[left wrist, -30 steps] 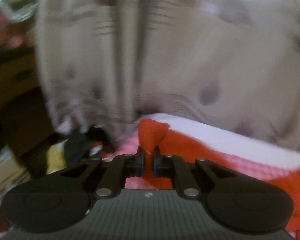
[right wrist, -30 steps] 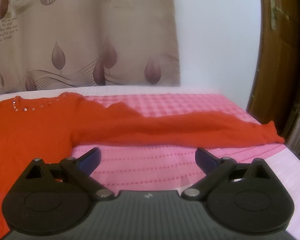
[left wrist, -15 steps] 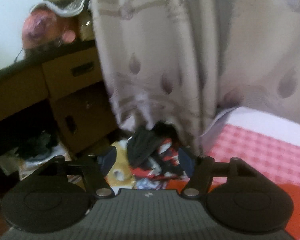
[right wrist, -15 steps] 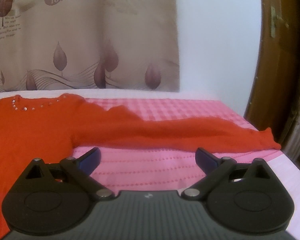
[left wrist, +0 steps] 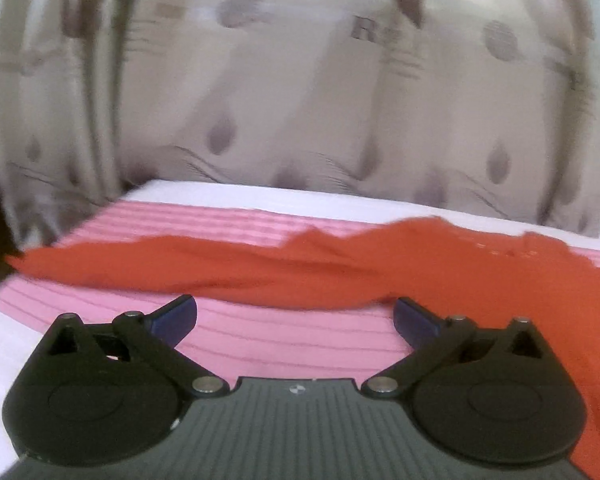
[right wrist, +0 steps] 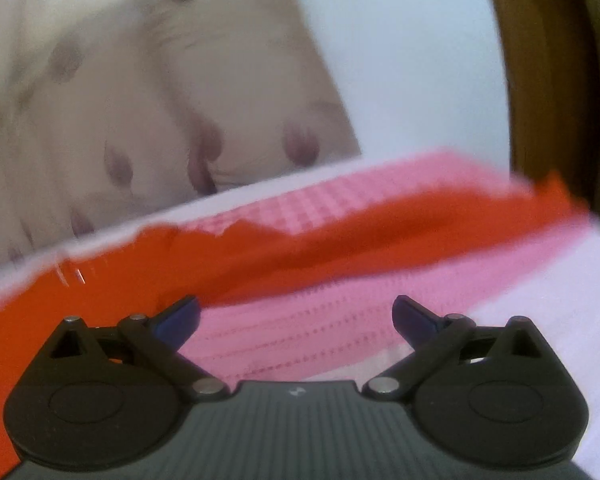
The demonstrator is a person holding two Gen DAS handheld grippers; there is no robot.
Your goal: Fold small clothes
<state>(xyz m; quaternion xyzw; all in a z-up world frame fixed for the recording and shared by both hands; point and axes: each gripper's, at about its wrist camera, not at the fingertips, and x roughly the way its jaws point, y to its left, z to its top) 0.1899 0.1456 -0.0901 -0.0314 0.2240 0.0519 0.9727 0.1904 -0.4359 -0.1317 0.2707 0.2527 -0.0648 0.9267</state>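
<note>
I am looking across the bed (left wrist: 260, 340), its pink checked cover running from near me to the patterned curtain (left wrist: 300, 100) at the far side. The red top (left wrist: 480, 272) is lying flat on that cover, spread wide: its body sits between my two views, one long sleeve (left wrist: 160, 260) stretching left, the other sleeve (right wrist: 440, 216) reaching right toward the wooden door frame (right wrist: 548, 80). Each sleeve's long axis is running left to right, crosswise to the way I am pointing, just beyond my fingertips.

My left gripper (left wrist: 296, 316) is hovering above bare cover near the left sleeve; its jaws have just been opening and are standing wide with nothing between them. My right gripper (right wrist: 296, 316) is gaping too, empty, its left finger (right wrist: 180, 316) over the edge of the red cloth, and the tilted view suggests that wrist is rolled.

I judge each hand nearest its own sleeve, so a sleeve fold inward looks likely next.
</note>
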